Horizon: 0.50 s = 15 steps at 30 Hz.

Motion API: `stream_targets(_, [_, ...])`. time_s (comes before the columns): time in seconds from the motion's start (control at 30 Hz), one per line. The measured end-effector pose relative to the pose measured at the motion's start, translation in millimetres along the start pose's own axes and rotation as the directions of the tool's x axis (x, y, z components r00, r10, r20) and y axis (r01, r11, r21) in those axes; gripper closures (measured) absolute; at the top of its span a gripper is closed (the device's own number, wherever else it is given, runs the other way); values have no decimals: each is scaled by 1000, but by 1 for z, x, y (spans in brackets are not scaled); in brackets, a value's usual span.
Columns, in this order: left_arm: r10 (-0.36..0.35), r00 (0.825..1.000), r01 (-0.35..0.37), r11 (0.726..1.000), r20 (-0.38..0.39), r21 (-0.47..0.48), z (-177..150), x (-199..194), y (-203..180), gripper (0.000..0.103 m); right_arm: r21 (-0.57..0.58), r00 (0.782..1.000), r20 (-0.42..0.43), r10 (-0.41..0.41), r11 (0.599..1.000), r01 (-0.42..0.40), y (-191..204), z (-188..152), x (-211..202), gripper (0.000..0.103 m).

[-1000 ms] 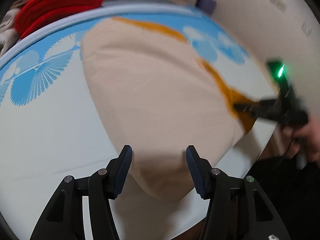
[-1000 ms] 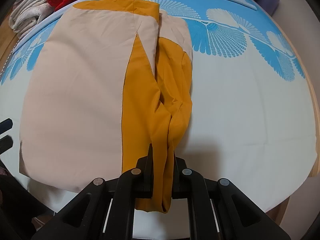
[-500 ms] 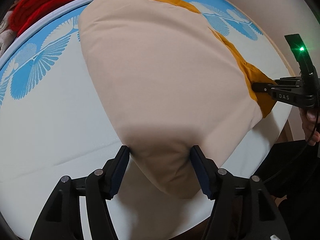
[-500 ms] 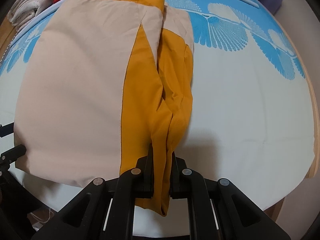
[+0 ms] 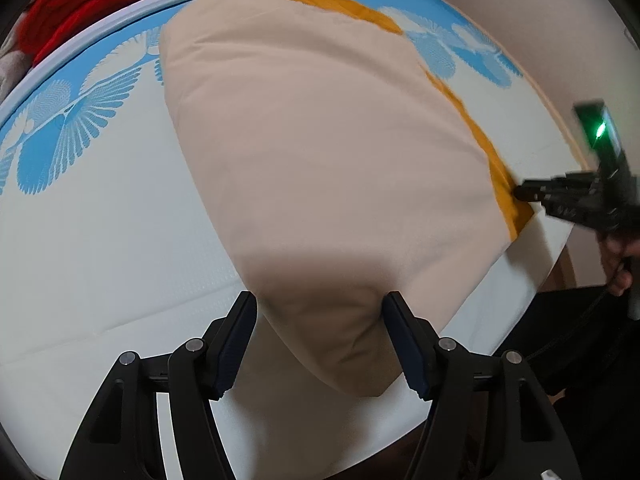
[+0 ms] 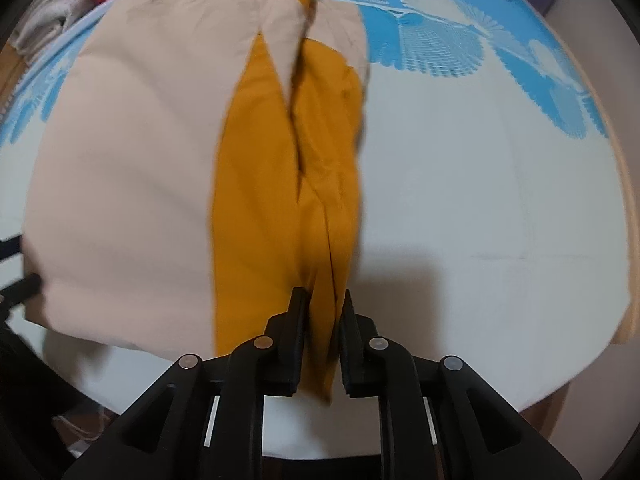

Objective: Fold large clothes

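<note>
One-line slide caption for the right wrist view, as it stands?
Right gripper, jaws opening, straddles the mustard strip of a beige-and-mustard garment lying on the blue-patterned sheet.

One beige-and-mustard garment [image 6: 168, 184] on one blue-patterned sheet [image 6: 480, 208]. Two grippers: left gripper [image 5: 320, 340], right gripper [image 6: 325, 336]. One red cloth heap [image 5: 100, 8]. One hand [image 5: 620, 264].

garment [image 6: 132, 184]: large, beige with mustard-orange panels | state: folded, lying flat, mostly smooth | pose: beige face up, orange strip [image 6: 280, 200] along one long edge, creased lengthwise | location: on white bed sheet with blue fan print [image 6: 500, 200], near corner reaching the front edge
</note>
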<state>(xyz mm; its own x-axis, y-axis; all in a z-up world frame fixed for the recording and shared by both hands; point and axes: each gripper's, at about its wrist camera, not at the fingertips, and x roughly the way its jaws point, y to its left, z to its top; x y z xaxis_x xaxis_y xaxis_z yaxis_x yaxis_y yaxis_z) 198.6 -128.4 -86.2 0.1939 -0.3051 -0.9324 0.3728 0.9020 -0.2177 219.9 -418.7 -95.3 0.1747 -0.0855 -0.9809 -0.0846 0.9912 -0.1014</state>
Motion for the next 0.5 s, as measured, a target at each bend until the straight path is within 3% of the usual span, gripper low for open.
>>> stream_targets(0.03, [-9, 1000, 10, 1000, 14, -21, 1, -5, 5, 40, -5, 998, -6, -60, 998, 60, -3, -2, 0, 88])
stream_targets(0.1, [-33, 998, 37, 995, 49, -89, 3, -16, 23, 41, 2, 969, -35, -245, 970, 245, -19, -7, 4, 88])
stream_targets(0.13, [-48, 997, 57, 990, 68, -127, 5, -21, 32, 41, 38, 970, -39, -241, 969, 242, -27, -7, 2, 88])
stream_targets(0.17, [-60, 995, 73, 985, 84, -158, 6, -24, 40, 42, 110, 984, -13, -180, 977, 180, -40, -7, -5, 88])
stream_targets(0.2, [-71, 992, 90, 976, 103, -198, 8, -28, 49, 42, 191, 993, 71, -90, 979, 75, -54, -5, -21, 88])
stream_targets(0.23, [-81, 990, 107, 966, 118, -234, 11, -29, 57, 42, 224, 988, 149, -45, 975, 11, -61, -4, -35, 88])
stream_targets(0.3, [-99, 986, 134, 950, 136, -282, 15, -29, 67, 42, 231, 946, 323, 40, 966, -119, -66, -2, -64, 77])
stream_targets(0.33, [-114, 983, 154, 939, 145, -309, 19, -27, 72, 42, 222, 928, 362, 81, 960, -170, -66, 0, -69, 62])
stream_targets(0.4, [-142, 979, 186, 920, 148, -346, 25, -19, 75, 41, 209, 916, 358, 183, 940, -269, -61, 6, -63, 35])
stream_targets(0.43, [-162, 976, 205, 909, 145, -364, 30, -13, 77, 39, 204, 920, 309, 242, 928, -313, -54, 11, -50, 34])
stream_targets(0.5, [-188, 972, 228, 892, 138, -392, 38, -3, 82, 32, 192, 937, 217, 275, 929, -317, -39, 17, -29, 34])
